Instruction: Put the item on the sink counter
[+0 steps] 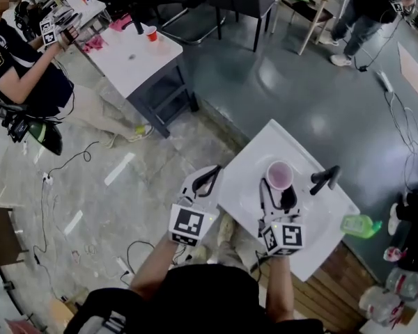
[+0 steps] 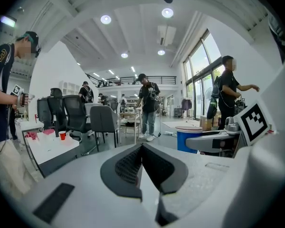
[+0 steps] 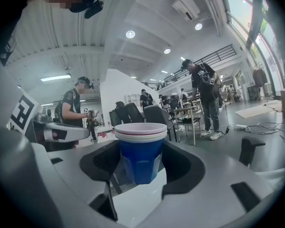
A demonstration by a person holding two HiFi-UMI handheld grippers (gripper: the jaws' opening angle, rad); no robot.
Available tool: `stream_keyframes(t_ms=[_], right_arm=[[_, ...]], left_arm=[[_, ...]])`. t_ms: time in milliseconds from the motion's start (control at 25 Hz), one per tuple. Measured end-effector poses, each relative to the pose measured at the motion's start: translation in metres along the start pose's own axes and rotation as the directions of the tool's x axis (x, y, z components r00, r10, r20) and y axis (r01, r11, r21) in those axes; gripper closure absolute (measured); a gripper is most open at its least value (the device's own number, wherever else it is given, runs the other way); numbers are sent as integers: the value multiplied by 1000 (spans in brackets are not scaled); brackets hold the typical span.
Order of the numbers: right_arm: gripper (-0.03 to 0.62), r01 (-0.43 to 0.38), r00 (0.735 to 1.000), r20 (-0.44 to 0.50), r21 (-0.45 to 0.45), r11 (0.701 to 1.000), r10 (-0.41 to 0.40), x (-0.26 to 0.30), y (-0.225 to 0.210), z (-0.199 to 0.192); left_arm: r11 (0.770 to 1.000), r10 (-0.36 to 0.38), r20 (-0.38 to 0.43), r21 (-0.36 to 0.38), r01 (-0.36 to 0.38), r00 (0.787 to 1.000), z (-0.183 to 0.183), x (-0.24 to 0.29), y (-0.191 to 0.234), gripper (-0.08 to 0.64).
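Observation:
A stack of cups [image 1: 279,175], blue outside with white and pink rims [image 3: 141,161], stands upright over the white sink counter [image 1: 265,145]. My right gripper [image 1: 279,188] is shut on it, one pad against each side of the blue cup. Whether the stack's base touches the counter is unclear. A black faucet [image 1: 325,178] rises just right of the cups. My left gripper [image 1: 206,180] hovers at the counter's left edge, its dark pads [image 2: 128,165] pressed together with nothing between them.
A green bottle [image 1: 360,225] lies at the counter's right edge, with more bottles [image 1: 397,284] beyond it. A white table [image 1: 136,58] with a red cup [image 1: 152,33] stands at the far left beside a seated person [image 1: 28,75]. Cables run across the floor [image 1: 70,186].

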State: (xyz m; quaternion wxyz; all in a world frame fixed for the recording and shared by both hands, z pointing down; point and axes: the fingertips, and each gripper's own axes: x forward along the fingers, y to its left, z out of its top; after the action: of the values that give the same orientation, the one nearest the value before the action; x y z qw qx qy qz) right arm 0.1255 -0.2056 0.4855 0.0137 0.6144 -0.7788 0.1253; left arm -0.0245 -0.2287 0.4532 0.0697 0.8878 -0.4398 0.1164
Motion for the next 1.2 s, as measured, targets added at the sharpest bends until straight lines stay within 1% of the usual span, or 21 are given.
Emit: stream_keyframes(t_ms=[400, 600, 840, 960, 1080, 1200], right_arm=[[319, 1, 1000, 14, -7, 1000, -1, 33, -26, -6], [319, 13, 1000, 20, -14, 1000, -13, 46, -40, -8], [321, 27, 1000, 5, -13, 1000, -27, 65, -59, -23], [321, 24, 1000, -8, -14, 1000, -24, 75, -66, -31], [321, 20, 1000, -12, -18, 1000, -20, 85, -72, -36], [321, 17, 1000, -21, -20, 1000, -18, 95, -77, -43]], left_arm=[[1000, -3, -11, -13, 3, 1000, -2, 40, 7, 557], [1000, -8, -31, -30, 7, 999, -7, 60, 8, 557], [999, -11, -51, -41, 9, 999, -17, 85, 10, 557], [999, -11, -52, -37, 9, 999, -22, 97, 11, 557], [999, -9, -71, -53, 6, 997, -30, 105, 12, 557], [999, -5, -72, -53, 2, 997, -33, 114, 15, 557]])
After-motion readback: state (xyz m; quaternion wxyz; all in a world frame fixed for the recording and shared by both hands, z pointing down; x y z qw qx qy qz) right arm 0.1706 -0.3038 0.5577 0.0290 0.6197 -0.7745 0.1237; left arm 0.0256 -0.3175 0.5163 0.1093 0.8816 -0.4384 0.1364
